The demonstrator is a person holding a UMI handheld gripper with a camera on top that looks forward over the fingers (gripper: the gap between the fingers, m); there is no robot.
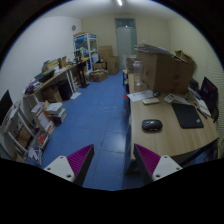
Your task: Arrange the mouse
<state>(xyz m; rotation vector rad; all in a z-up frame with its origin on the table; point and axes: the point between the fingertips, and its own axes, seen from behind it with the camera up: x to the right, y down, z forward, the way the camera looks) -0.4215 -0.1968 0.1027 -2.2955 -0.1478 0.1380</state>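
A: You're hovering the gripper [112,165] high above the blue floor, fingers spread wide apart and gripping nothing at all.

B: And the mouse [151,125] is sitting on the wooden desk [160,140], ahead of your right finger and well apart from it.

A: So you're swinging right and dropping down, I'd judge. Come at it square, straddle its sides with both pads [148,160], and settle low before you're squeezing, or it'll be skating away on that smooth top.

B: Counting now: one mouse, one keyboard [187,116] lying beyond it, one big cardboard box [165,70] at the desk's far end.

A: And papers [141,96] lying near that box. Possibly two sheets, though at this distance I'm not swearing to it.

B: Shelves [28,122] cluttering the far left side, well out of your way.
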